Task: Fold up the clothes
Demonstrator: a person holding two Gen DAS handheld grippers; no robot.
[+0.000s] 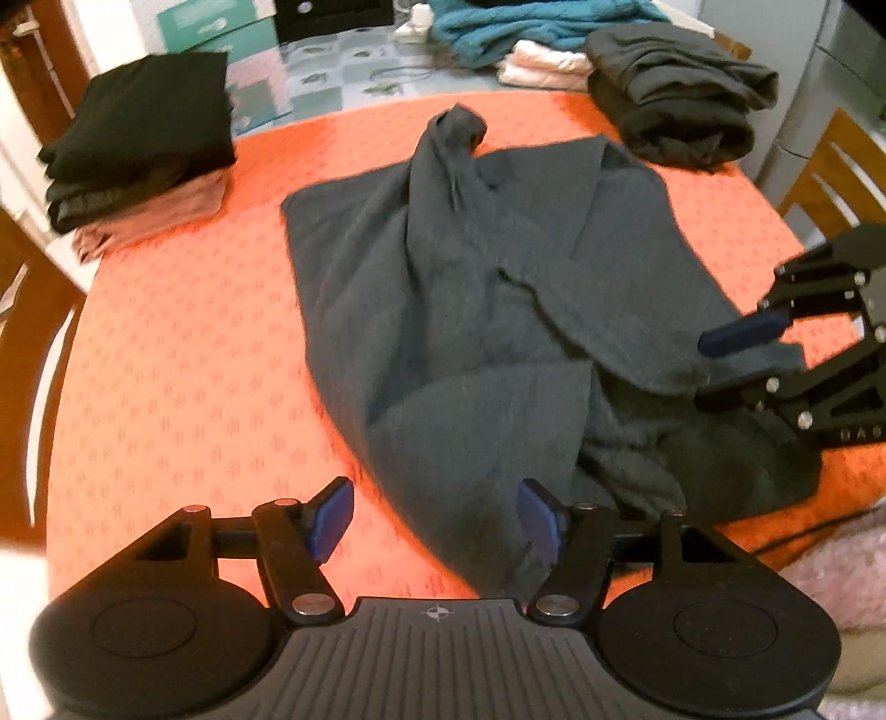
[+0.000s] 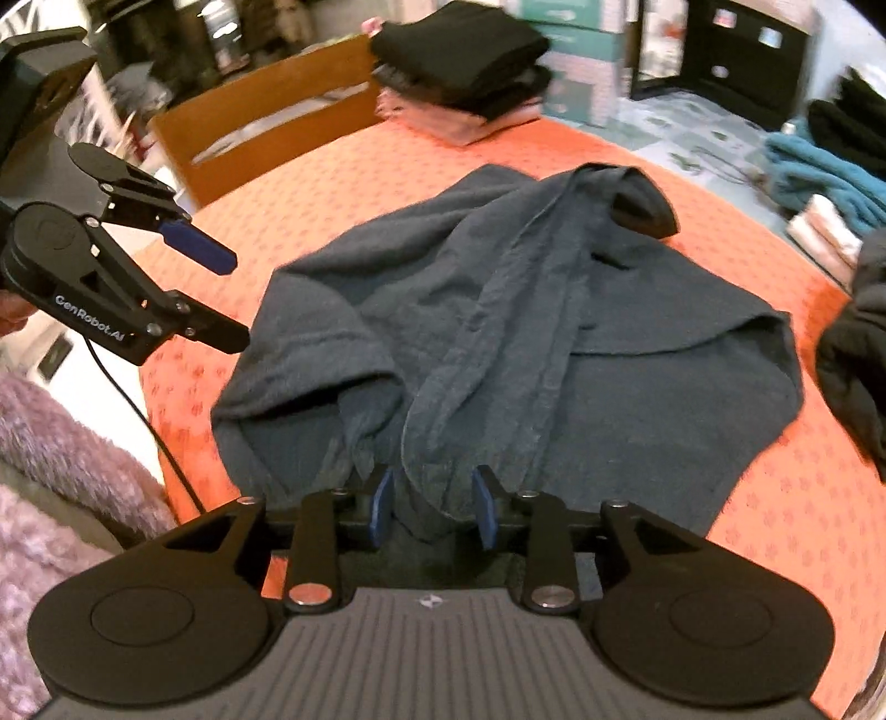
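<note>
Two grippers hovering over orange tablecloth [image 1: 166,343], dark teal shirt [image 1: 470,288] lying crumpled mid-table, left gripper [image 1: 434,518] standing wide open, gripping nothing, right gripper [image 2: 432,507] part open, hem between pads, unpinched.

We saw the shirt [image 1: 476,310] lying rumpled in the middle of the table [image 1: 183,360]. A folded stack [image 1: 138,144] sat at its far left corner, a folded garment [image 1: 681,94] at the far right, and a knitted heap [image 1: 531,27] behind that.
</note>
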